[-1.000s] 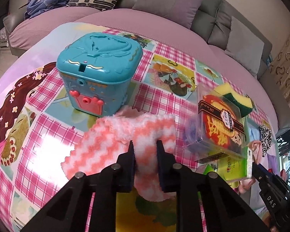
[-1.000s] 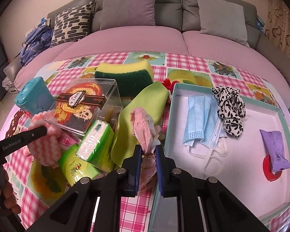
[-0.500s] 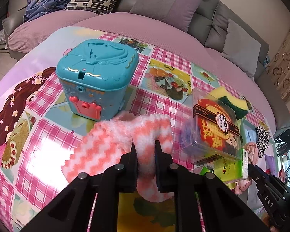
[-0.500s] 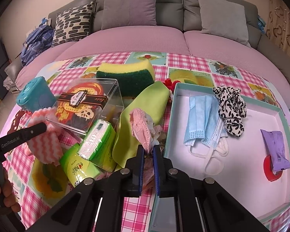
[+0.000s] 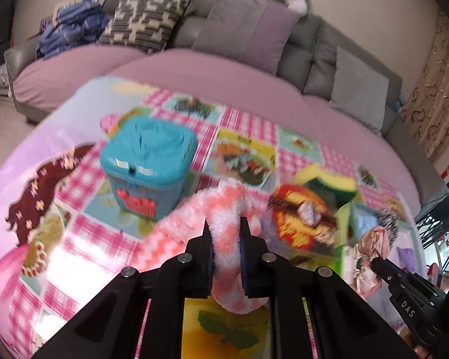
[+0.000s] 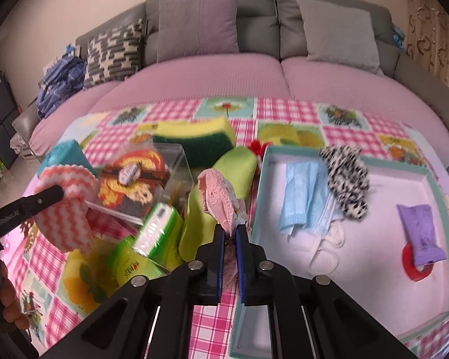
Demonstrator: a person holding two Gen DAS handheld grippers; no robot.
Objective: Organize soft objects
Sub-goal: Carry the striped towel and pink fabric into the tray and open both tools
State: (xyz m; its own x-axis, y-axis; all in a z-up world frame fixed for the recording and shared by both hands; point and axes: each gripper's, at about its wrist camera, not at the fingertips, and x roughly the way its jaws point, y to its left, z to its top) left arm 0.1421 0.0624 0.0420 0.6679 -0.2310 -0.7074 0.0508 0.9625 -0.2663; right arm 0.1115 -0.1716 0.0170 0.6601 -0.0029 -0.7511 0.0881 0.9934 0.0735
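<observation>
My left gripper [image 5: 225, 224] is shut on a fluffy pink-and-white zigzag cloth [image 5: 224, 206] and holds it lifted off the table; the cloth also shows in the right wrist view [image 6: 66, 209]. My right gripper [image 6: 230, 229] is shut on a pink crocheted cloth [image 6: 217, 197], held up just left of the teal tray's rim [image 6: 259, 197]. The tray holds a blue face mask [image 6: 302, 197], a black-and-white scrunchie [image 6: 345, 176] and a purple pouch [image 6: 420, 233]. In the left wrist view the right gripper [image 5: 374, 261] shows with the pink cloth [image 5: 374, 245].
A teal toy box [image 5: 148, 161], a clear patterned box [image 6: 137, 179], green tissue packs [image 6: 146, 245], a green cloth [image 6: 224, 185] and a yellow-green sponge [image 6: 200, 137] crowd the checked tablecloth. A red tape roll [image 6: 416, 269] lies in the tray. A sofa stands behind.
Both grippers have risen. The zigzag cloth has come up off the table in the left gripper. The pink crocheted cloth is lifted higher beside the tray.
</observation>
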